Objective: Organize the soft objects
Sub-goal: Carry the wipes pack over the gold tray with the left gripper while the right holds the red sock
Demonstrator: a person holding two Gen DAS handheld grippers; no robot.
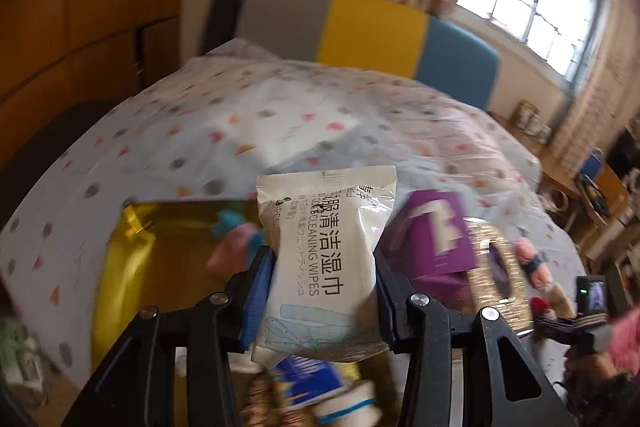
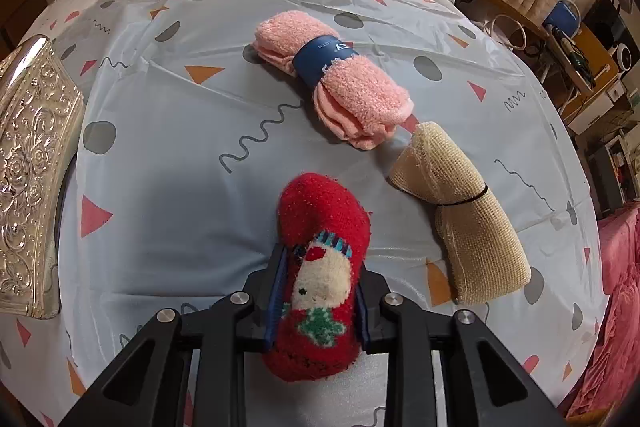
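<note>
My left gripper (image 1: 324, 291) is shut on a white pack of cleaning wipes (image 1: 326, 243) and holds it above a gold box (image 1: 160, 251) that has pink and blue soft items (image 1: 234, 239) inside. My right gripper (image 2: 320, 303) is shut on a red Christmas sock (image 2: 320, 267) lying on the patterned tablecloth (image 2: 180, 131). A rolled pink towel with a blue band (image 2: 336, 75) lies beyond it. A beige mesh bundle tied with a black band (image 2: 460, 211) lies to the right.
A purple box (image 1: 436, 231) and an embossed silver box (image 1: 500, 267) sit right of the wipes; the silver box also shows at the left edge of the right wrist view (image 2: 32, 171). A grey, yellow and blue chair back (image 1: 360, 31) stands behind the table. A cluttered wooden desk (image 2: 560, 39) is at the far right.
</note>
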